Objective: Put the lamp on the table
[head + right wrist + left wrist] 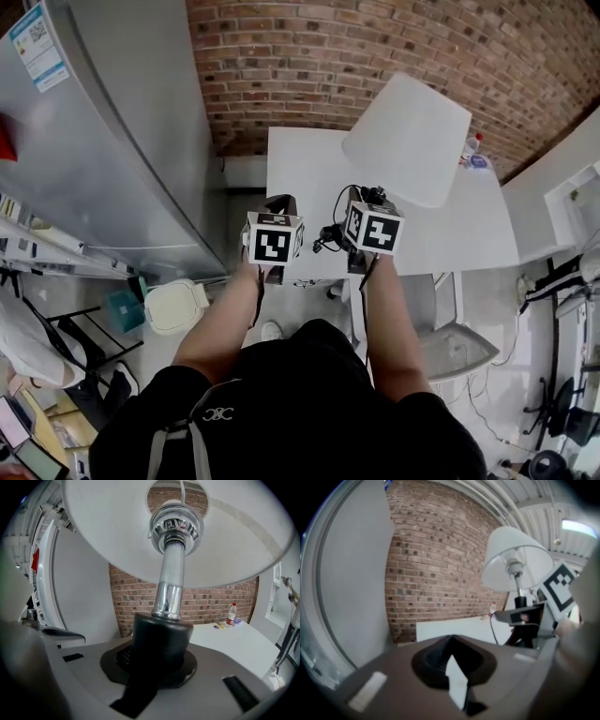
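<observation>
The lamp (408, 136) has a white shade, a chrome stem (171, 588) and a black lower part. My right gripper (373, 199) is shut on that black part (159, 639) and holds the lamp upright above the near edge of the white table (300, 159). The lamp's black cord (328, 234) hangs between the two grippers. My left gripper (279, 204) is beside it on the left, shut, and is not touching the lamp. The left gripper view shows the lamp (513, 557) off to the right, with its own jaws (452, 667) together.
A tall grey cabinet (122, 141) stands on the left, and a brick wall (328, 47) runs behind the table. A bottle (472, 145) and small items sit at the table's far right corner. A grey chair (459, 347) is to the right below, and a white stool (173, 305) is to the left.
</observation>
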`<state>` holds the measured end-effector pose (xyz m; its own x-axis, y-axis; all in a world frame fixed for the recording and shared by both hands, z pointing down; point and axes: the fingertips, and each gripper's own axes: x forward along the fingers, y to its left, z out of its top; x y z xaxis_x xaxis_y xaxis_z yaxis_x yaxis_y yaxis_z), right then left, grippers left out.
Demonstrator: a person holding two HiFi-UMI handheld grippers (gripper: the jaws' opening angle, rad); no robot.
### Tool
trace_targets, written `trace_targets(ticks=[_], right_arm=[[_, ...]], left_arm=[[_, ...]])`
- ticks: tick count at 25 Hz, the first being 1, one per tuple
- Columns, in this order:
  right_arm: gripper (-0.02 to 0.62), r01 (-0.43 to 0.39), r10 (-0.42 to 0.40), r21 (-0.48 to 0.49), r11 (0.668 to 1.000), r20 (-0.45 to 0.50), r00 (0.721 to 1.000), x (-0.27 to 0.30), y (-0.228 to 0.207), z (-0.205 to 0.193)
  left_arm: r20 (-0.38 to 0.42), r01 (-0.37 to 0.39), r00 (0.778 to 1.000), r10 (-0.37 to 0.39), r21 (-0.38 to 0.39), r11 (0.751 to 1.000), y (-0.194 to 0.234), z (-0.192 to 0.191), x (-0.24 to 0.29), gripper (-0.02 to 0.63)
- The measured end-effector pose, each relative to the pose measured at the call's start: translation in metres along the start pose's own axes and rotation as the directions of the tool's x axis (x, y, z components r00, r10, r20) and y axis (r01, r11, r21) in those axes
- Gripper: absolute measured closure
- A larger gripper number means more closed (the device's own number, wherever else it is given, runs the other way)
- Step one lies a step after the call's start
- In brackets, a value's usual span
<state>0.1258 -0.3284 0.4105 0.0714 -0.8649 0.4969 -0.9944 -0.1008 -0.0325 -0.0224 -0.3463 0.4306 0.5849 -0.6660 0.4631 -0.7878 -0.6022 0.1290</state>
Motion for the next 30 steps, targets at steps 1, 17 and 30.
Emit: trace_targets(ticks=[1,17,30], right_arm=[[0.526,0.004,-0.004,0.000,1.000,-0.007,1.000,0.006,-0.002,0.000],[0.526,0.025,-0.025,-0.007,1.000,-0.023,0.999,0.147,-0.052,0.050],[0.526,0.042,-0.040,-0.031,0.999,0.051,0.998,0.226,-0.101,0.132]], left_arm=[[-0.005,0.007,1.000,-0.007,0.002,1.000,0.001,0.000,0.005,0.606],[-0.093,-0.032,0.995,0.030,-0.018,0.999,0.029,0.019,0.097,0.606],[-0.144,-0.077,0.987,0.070,-0.048,0.996,0.043,0.018,0.143,0.606]])
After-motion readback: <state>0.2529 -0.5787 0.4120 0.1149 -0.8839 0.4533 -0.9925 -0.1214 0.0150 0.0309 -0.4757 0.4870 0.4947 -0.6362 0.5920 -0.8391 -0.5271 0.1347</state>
